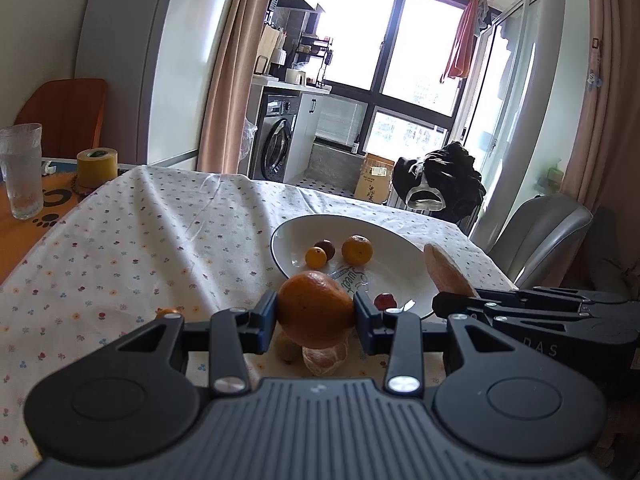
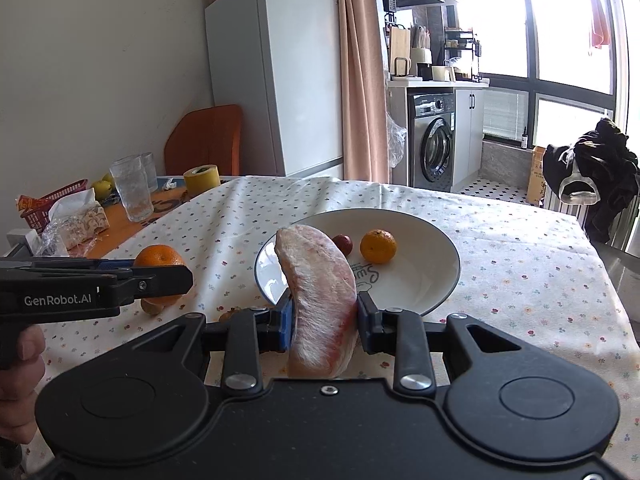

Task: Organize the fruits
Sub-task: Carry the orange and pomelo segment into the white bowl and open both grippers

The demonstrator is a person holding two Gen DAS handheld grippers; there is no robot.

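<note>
Mid-transfer, the left tongs (image 1: 315, 316) were clamped on an orange (image 1: 314, 310) and the right tongs (image 2: 322, 322) on a peeled pomelo wedge (image 2: 320, 300), both above the bench just short of the plate (image 2: 432, 292) at twelve o'clock; next, each likely needed carrying over the rim and releasing.

One plate (image 1: 404, 240) stands on the counter. It carries four fruits: two mandarins, the small mandarin (image 1: 315, 257) and the bigger mandarin (image 1: 357, 249), and two dark red ones, the far red fruit (image 1: 326, 248) and the near red fruit (image 1: 385, 301). Two tools are in view, each clamping one piece: the left tool (image 1: 315, 314) one orange (image 1: 312, 300), the right tool (image 2: 323, 316) one pomelo segment (image 2: 320, 280). Off the plate, near the counter's front edge, lie three more: one peeled mandarin (image 1: 324, 358), one brown fruit (image 1: 288, 350) and one tiny orange fruit (image 1: 167, 313). At the far left corner stand two glasses (image 2: 132, 188), one tape roll (image 2: 201, 179) and one red basket (image 2: 60, 196) with two yellow-green fruits (image 2: 102, 189).
</note>
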